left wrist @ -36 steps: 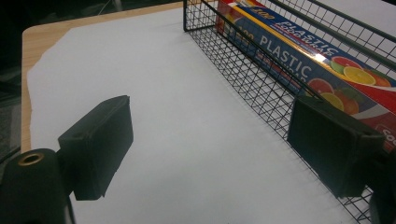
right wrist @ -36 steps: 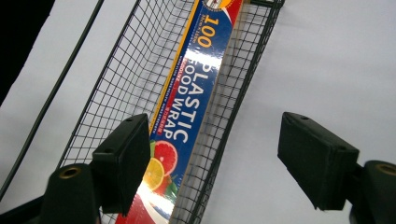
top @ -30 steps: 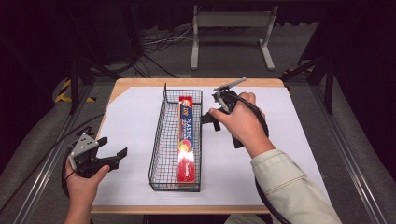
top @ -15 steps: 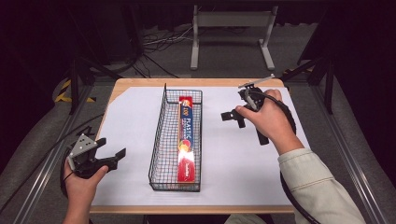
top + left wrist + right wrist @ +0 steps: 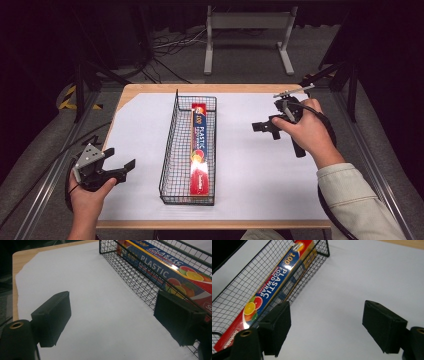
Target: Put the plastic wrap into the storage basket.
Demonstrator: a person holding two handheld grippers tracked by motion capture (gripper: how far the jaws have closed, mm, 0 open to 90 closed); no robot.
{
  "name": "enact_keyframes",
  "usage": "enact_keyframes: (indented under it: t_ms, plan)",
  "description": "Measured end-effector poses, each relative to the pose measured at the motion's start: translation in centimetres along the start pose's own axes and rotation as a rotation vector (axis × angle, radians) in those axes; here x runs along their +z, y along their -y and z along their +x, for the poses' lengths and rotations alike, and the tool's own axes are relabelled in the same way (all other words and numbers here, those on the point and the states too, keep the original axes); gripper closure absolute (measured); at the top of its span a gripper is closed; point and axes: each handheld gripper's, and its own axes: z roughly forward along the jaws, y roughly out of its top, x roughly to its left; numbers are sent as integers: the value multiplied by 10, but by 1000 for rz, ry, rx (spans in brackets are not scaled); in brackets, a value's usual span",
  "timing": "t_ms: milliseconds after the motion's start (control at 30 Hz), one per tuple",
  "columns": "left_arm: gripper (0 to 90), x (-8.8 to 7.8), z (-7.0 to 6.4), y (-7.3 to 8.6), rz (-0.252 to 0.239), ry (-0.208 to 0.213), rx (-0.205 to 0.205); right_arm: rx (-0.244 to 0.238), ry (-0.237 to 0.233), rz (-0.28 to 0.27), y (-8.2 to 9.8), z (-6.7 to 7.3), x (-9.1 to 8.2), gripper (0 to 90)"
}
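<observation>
A long box of plastic food wrap lies lengthwise in a black wire basket at the middle of the table. The same box appears in both gripper views, inside the basket. My left gripper hovers open near the table's front left edge, left of the basket, holding nothing. My right gripper is open and empty above the white sheet, to the right of the basket, jaws pointing toward it.
A white sheet covers the wooden table. Black cables trail from both grippers. A metal stand and cords sit on the floor behind the table. Dark rails run along both sides.
My right gripper has drawn away from the basket to the right, open and empty. The left gripper has stayed where it was.
</observation>
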Motion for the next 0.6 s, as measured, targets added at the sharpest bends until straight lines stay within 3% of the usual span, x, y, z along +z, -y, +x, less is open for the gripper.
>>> enact_keyframes:
  t_ms: [300,600]
  plan:
    - [147,-3,0,1,1,-4,5,-134,-21,-69,13,-15,-11,206]
    - [147,-2,-1,2,-2,-4,7,-214,-20,-91,28,-26,-10,178]
